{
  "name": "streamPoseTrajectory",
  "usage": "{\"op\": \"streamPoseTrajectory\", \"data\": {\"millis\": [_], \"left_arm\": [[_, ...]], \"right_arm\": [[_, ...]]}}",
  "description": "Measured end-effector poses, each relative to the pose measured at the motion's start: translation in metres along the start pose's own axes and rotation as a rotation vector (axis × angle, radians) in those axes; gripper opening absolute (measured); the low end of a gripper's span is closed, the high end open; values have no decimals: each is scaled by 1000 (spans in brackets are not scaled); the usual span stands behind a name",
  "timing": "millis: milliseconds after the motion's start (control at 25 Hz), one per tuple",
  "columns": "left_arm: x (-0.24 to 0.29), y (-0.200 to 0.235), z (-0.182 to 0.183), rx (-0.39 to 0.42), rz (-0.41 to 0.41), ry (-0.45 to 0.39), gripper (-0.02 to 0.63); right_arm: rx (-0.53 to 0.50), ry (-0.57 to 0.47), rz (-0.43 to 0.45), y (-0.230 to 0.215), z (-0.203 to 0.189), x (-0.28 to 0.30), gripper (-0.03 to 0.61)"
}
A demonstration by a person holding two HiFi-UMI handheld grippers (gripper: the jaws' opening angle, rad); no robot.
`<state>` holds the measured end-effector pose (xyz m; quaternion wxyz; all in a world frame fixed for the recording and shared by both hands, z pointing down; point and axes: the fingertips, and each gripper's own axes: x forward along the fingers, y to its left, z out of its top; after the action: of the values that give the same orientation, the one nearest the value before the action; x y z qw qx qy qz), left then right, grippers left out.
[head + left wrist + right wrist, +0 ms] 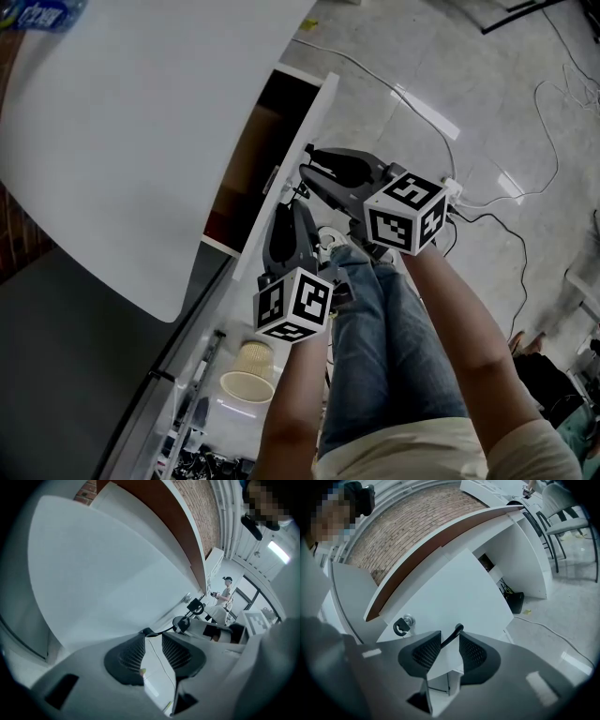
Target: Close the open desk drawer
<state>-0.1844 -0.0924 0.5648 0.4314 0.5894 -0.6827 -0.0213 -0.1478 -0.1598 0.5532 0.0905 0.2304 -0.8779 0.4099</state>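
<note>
The desk drawer stands open under the white desk top (122, 141), its white front panel (311, 112) pulled out and a brown inside (246, 155) showing. Both grippers are at the panel's outer face. My left gripper (281, 211) is the nearer one; in the left gripper view (152, 638) its jaws stand apart, with white panel filling the gap. My right gripper (307, 169) is farther along the panel. In the right gripper view (449, 637) its jaws stand apart around a thin black handle (457, 630), not visibly pressed. A key (407, 619) sits in the lock.
A paper cup (248, 370) stands on the floor by my legs. Cables (487, 202) and a white power strip (455, 187) lie on the floor at right. Chairs (567, 513) and another desk section stand farther off. A person (225, 592) sits in the distance.
</note>
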Motion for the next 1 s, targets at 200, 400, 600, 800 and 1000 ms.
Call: {"op": "streamPoseTrajectory", "data": {"millis": [200, 400, 600, 800, 1000], "left_arm": [[3, 2, 4, 6, 7, -19, 110], [5, 3, 8, 17, 11, -38, 110], [8, 7, 11, 14, 17, -55, 112], [17, 23, 38, 8, 24, -70, 112], [21, 31, 48, -1, 30, -77, 112]], "right_arm": [[-18, 3, 11, -1, 3, 4, 121], [-40, 7, 26, -1, 4, 7, 126], [-48, 12, 37, -2, 6, 13, 130], [-48, 15, 44, 6, 19, 42, 133], [-63, 26, 49, 9, 23, 56, 133]]}}
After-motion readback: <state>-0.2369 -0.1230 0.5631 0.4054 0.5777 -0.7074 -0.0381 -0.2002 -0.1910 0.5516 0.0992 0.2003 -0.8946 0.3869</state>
